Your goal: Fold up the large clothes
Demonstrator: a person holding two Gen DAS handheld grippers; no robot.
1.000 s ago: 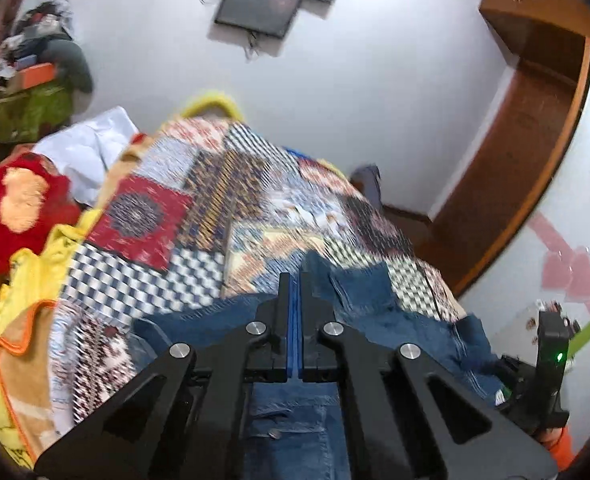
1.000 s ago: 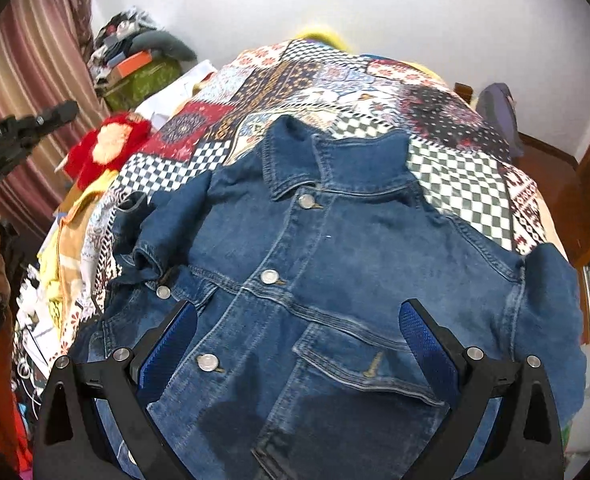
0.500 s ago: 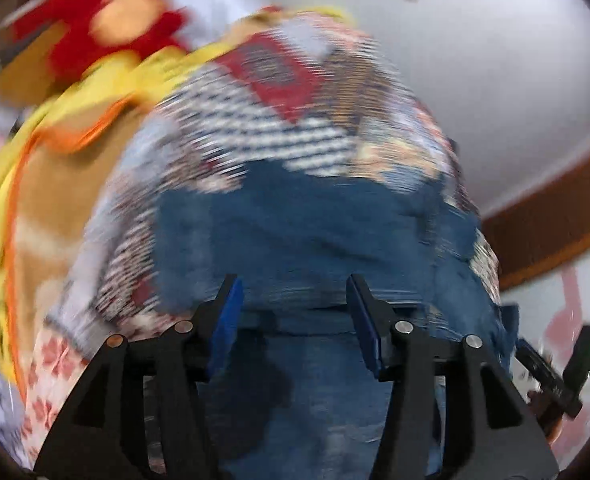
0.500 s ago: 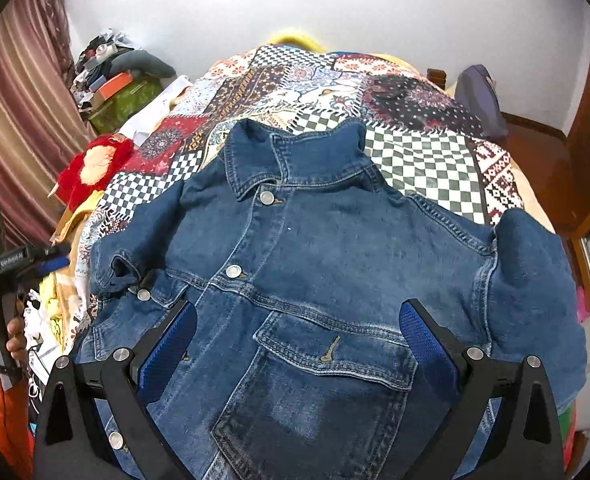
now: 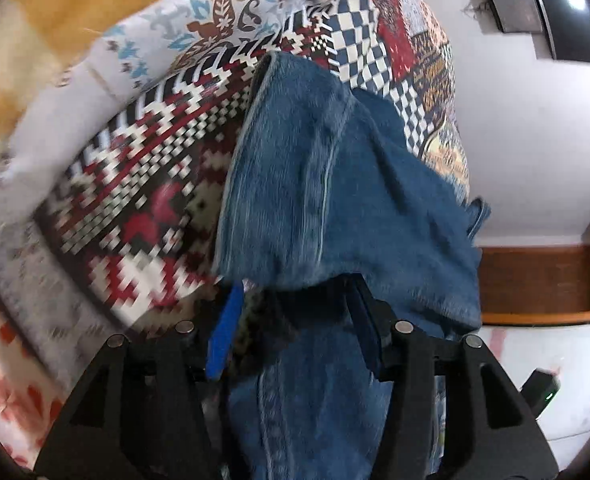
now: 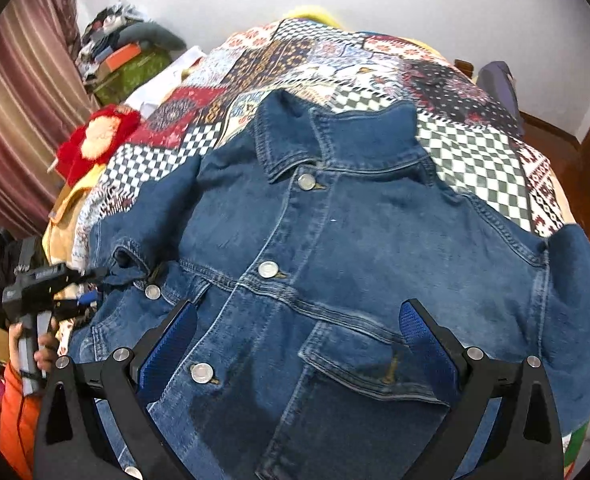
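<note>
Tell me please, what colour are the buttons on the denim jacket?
Silver metal buttons on the blue denim jacket; clearest in the right wrist view.

Item: jacket (image 6: 335, 264), dark blue denim, metal snap buttons.
Pose: front up, buttoned, collar toward far wall, hem toward near edge.
Support: spread flat on quilt (image 6: 475, 152).
Collar: folded down, top button closed.
Chest pocket: flap closed, on front panel right of the placket.
Left-side sleeve (image 5: 315, 184): bent back over front panel, cuff open, draped off quilt edge.
Right-side sleeve: hanging over bed's right edge.
</note>
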